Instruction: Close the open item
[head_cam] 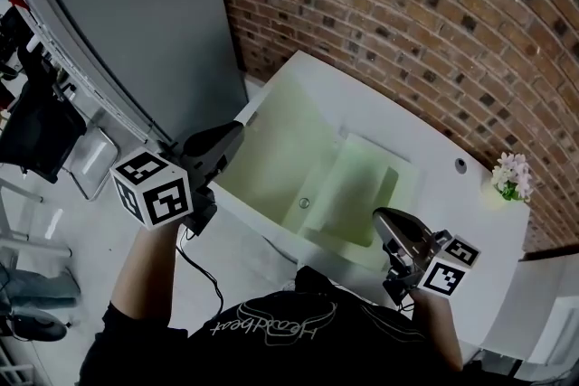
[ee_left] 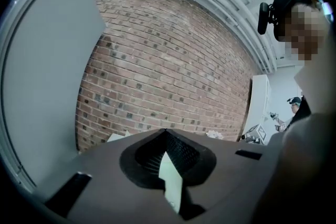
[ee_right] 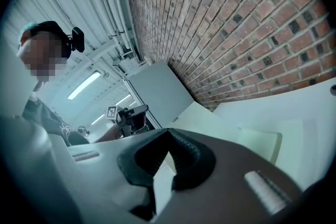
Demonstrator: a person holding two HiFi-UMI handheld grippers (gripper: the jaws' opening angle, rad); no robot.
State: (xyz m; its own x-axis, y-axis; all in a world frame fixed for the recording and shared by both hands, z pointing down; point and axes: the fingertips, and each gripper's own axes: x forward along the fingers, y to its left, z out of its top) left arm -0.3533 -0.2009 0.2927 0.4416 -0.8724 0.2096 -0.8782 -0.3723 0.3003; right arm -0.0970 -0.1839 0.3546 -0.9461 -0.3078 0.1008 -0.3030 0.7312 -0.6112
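A big grey door panel [head_cam: 136, 14] stands swung out at the left, beside a white counter [head_cam: 434, 149] with a pale green sunken basin [head_cam: 308, 158]. My left gripper [head_cam: 239, 127] is shut and empty, its tip close to the panel's lower right edge; I cannot tell if they touch. In the left gripper view the jaws [ee_left: 165, 132] meet at their tips, with the grey panel [ee_left: 42, 76] to their left. My right gripper [head_cam: 382, 217] is shut on nothing over the counter's near edge. Its own view shows the closed gripper [ee_right: 168, 132] and the grey panel [ee_right: 157, 89] beyond it.
A brick wall [head_cam: 407, 23] runs behind the counter. A small bunch of pale flowers [head_cam: 512, 176] sits at the counter's far right, next to a small round hole [head_cam: 460, 164]. A drain [head_cam: 304, 203] marks the basin floor. Dark clutter and a tray [head_cam: 90, 158] lie on the floor at left.
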